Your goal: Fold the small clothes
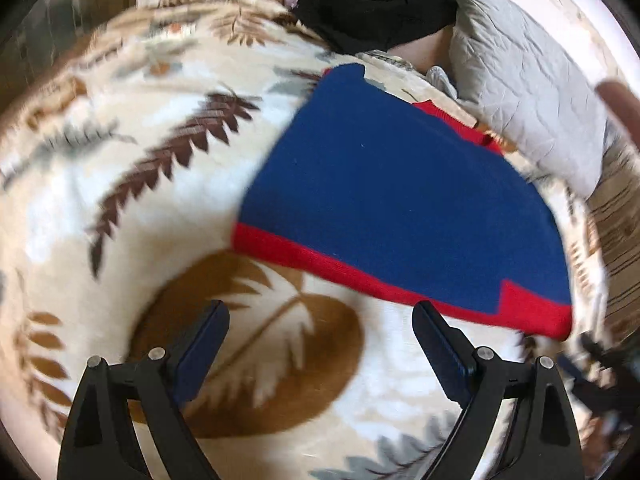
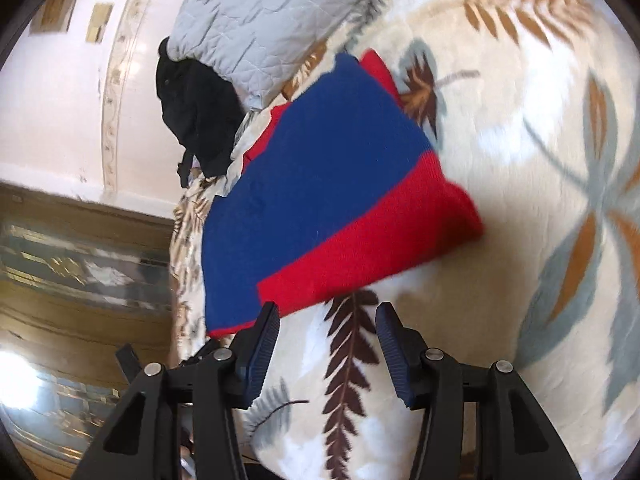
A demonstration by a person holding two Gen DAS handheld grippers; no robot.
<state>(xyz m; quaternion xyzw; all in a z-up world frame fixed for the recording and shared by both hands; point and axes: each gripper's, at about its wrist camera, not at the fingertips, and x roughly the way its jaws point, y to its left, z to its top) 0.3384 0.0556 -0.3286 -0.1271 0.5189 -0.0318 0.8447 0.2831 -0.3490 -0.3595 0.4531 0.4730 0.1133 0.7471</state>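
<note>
Both grippers' jaws (image 1: 322,310) (image 2: 328,312) gape, gripping nothing.

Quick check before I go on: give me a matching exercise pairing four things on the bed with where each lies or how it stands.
Things:
1. blue knitted garment with red bands
2. black crumpled clothing
3. grey quilted pillow
4. left gripper

Places or states:
A. heaped at the far edge of the bed
B. open, nothing between its fingers
C. lying flat on the leaf-patterned fleece blanket
D. beside the garment's far side, under the black heap

Pairs: 1-C, 2-A, 3-D, 4-B
</note>
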